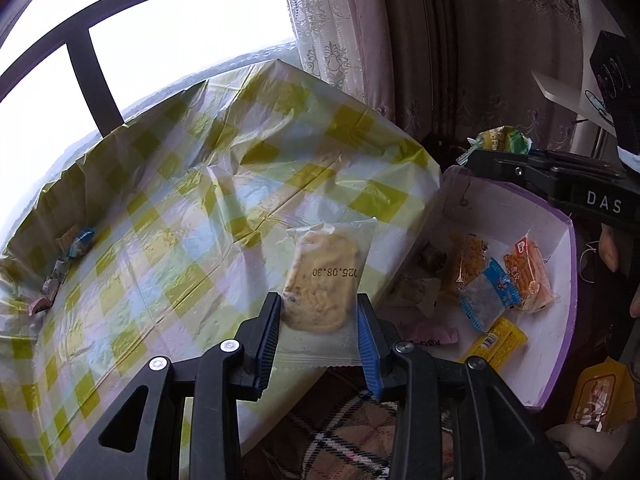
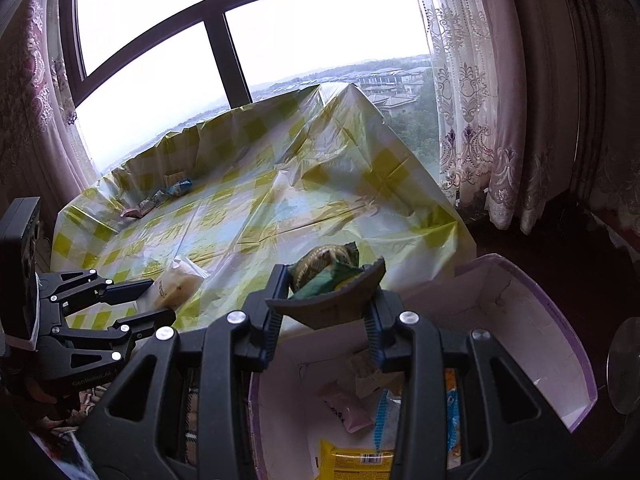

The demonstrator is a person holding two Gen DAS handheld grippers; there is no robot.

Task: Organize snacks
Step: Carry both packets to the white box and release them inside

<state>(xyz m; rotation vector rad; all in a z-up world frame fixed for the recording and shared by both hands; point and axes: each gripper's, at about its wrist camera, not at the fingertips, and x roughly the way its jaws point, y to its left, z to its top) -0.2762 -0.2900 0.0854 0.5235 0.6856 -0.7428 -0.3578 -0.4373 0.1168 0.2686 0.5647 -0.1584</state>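
Observation:
My left gripper [image 1: 320, 316] is shut on a clear packet with a pale yellow cookie [image 1: 322, 276], held over the near edge of the checked tablecloth [image 1: 180, 184]. The same packet [image 2: 176, 284] shows between the left gripper's fingers in the right wrist view. My right gripper [image 2: 328, 300] is shut on a green snack packet [image 2: 326, 274], above the near wall of a white box with purple rim [image 2: 532, 312]. That box [image 1: 560, 240] holds several wrapped snacks, orange [image 1: 528, 276], blue [image 1: 486, 300] and yellow [image 1: 496, 344]. The right gripper [image 1: 476, 156] with its green packet [image 1: 500, 140] hangs over the box's far side.
A few small snack packets [image 1: 68, 264] lie at the far left of the table by the raised cloth edge, also seen as packets [image 2: 160, 198]. A window and lace curtains [image 2: 472, 120] stand behind. A yellow bag [image 1: 596, 396] lies on the floor beside the box. Plaid fabric [image 1: 340, 428] lies below.

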